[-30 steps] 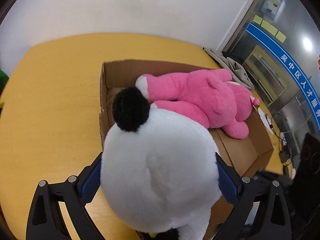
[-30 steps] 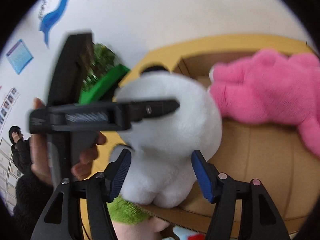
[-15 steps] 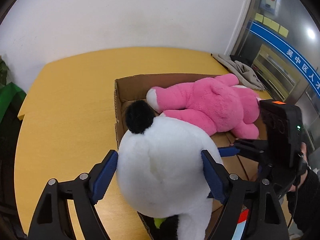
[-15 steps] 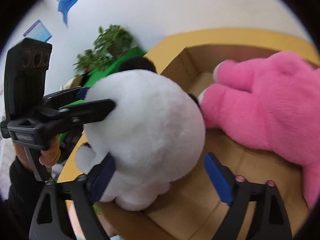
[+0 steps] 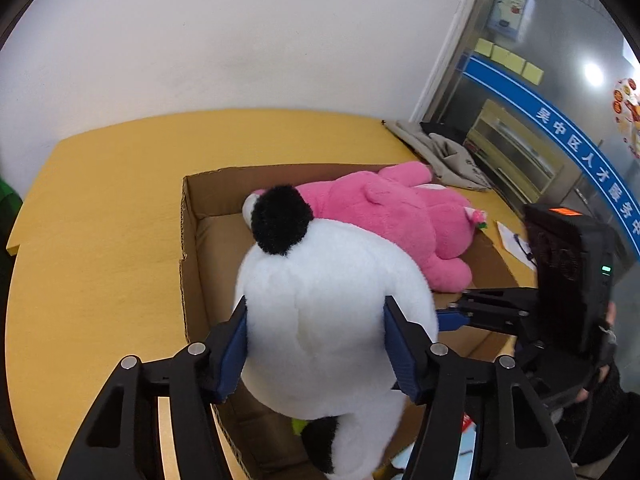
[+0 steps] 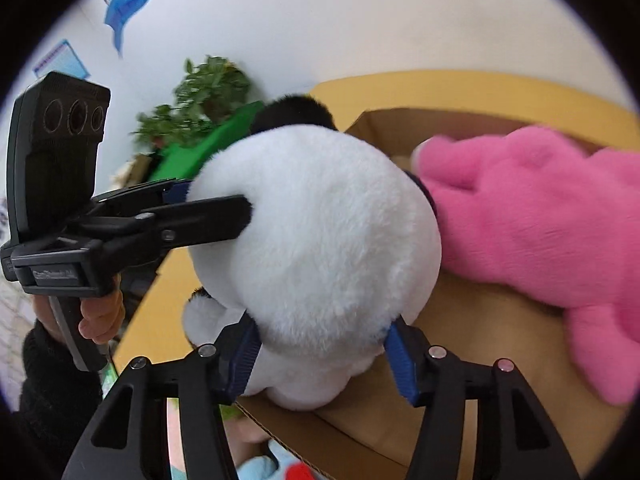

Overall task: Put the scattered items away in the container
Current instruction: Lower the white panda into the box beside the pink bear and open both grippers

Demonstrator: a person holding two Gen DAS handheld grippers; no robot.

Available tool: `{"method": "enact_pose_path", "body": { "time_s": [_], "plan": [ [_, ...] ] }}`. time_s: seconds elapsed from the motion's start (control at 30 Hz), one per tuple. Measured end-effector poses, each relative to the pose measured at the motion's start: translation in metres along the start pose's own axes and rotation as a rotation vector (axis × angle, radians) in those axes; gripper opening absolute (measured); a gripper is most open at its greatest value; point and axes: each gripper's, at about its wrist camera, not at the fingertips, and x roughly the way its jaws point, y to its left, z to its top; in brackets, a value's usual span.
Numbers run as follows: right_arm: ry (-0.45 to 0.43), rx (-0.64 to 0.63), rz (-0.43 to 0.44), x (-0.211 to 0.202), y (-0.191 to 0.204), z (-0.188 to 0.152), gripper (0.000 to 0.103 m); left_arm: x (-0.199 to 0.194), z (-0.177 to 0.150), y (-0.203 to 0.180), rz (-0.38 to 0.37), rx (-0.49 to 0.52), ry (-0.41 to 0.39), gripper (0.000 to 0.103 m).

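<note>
A big white plush panda (image 5: pixel 328 308) with a black ear (image 5: pixel 280 220) is held over the near end of an open cardboard box (image 5: pixel 188 240). My left gripper (image 5: pixel 316 344) is shut on its head, both blue pads pressed into the fur. My right gripper (image 6: pixel 320 348) is shut on the same panda (image 6: pixel 320 232) from another side; it also shows in the left wrist view (image 5: pixel 452 318). The left gripper shows in the right wrist view (image 6: pixel 216 212). A pink plush bear (image 5: pixel 392 216) lies in the box (image 6: pixel 460 432).
The box sits on a yellow table (image 5: pixel 100 240) against a white wall. A grey cloth (image 5: pixel 444 156) and a paper (image 5: pixel 514 240) lie at the table's far right. Small colourful toys (image 6: pixel 280 464) lie below the box's near edge. A green plant (image 6: pixel 208 92) stands beyond the table.
Both grippers have closed in on the panda's head; a second ago the right one was wide open around it. The panda has moved further over the box.
</note>
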Motion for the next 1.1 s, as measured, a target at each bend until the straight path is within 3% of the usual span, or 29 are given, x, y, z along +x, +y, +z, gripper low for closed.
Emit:
{"method": "enact_pose_path", "body": {
  "time_s": [0.07,0.17,0.27,0.4,0.53,0.6,0.63,0.67,0.73,0.8,0.87,0.97,1.03,1.1],
  "plan": [
    [0.046,0.027,-0.015,0.014,-0.005,0.003,0.059,0.016,-0.002,0.012,0.078,-0.023,0.044,0.067],
    [0.087,0.113,0.065,0.039,-0.010,0.004,0.066,0.015,-0.007,0.027,0.179,-0.051,0.039,0.078],
    [0.032,0.111,0.101,0.023,0.001,0.003,0.067,0.009,-0.010,0.028,0.273,-0.032,0.053,0.083],
    [-0.031,0.068,0.047,-0.006,0.006,-0.002,0.071,0.010,-0.009,0.009,0.367,0.072,0.048,0.082],
    [-0.064,0.106,0.056,0.004,-0.019,0.010,0.071,0.005,-0.009,0.004,0.342,0.084,0.029,0.068],
    [0.006,0.161,0.087,0.027,-0.037,0.017,0.082,0.003,-0.012,0.007,0.329,0.081,0.037,0.064],
    [0.069,0.181,0.110,0.043,-0.044,0.019,0.089,0.008,-0.012,0.007,0.323,0.082,0.047,0.055],
    [0.101,0.189,0.135,0.053,-0.047,0.020,0.090,0.011,-0.013,0.007,0.314,0.082,0.055,0.049],
    [0.111,0.185,0.163,0.064,-0.044,0.026,0.091,0.014,-0.015,0.009,0.275,0.078,0.067,0.027],
    [0.091,0.174,0.162,0.066,-0.036,0.028,0.081,0.016,-0.015,0.009,0.288,0.072,0.065,0.025],
    [0.057,0.170,0.175,0.064,-0.032,0.028,0.062,0.015,-0.014,0.010,0.275,0.057,0.060,0.023],
    [0.016,0.176,0.182,0.050,-0.033,0.021,0.054,0.007,-0.015,0.006,0.175,0.045,0.047,0.015],
    [0.008,0.189,0.154,0.036,-0.032,0.013,0.054,0.008,-0.017,-0.002,0.129,0.070,0.057,0.003],
    [0.002,0.196,0.108,0.022,-0.027,0.008,0.054,0.017,-0.016,-0.008,0.176,0.112,0.060,0.003]
  ]
}}
